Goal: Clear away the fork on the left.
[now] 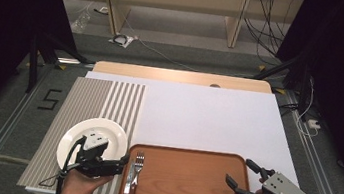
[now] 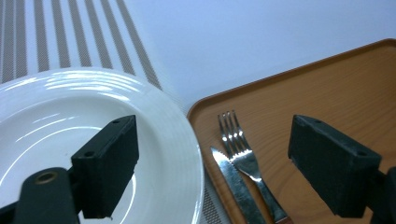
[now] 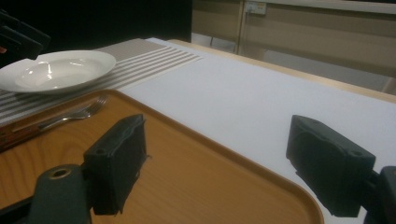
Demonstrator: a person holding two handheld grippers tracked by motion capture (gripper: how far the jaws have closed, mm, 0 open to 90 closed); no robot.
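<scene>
A white plate rests on a striped placemat at the near left. To its right lies a brown wooden tray. A fork and a knife lie side by side along the tray's left edge. My left gripper is open, one jaw over the plate's near right rim and the other over the tray; nothing is held. My right gripper is open and empty over the tray's right edge.
A white sheet covers the table beyond the tray, with the wooden table edge behind it. Cables lie on the floor past the table, and metal rails run along both sides.
</scene>
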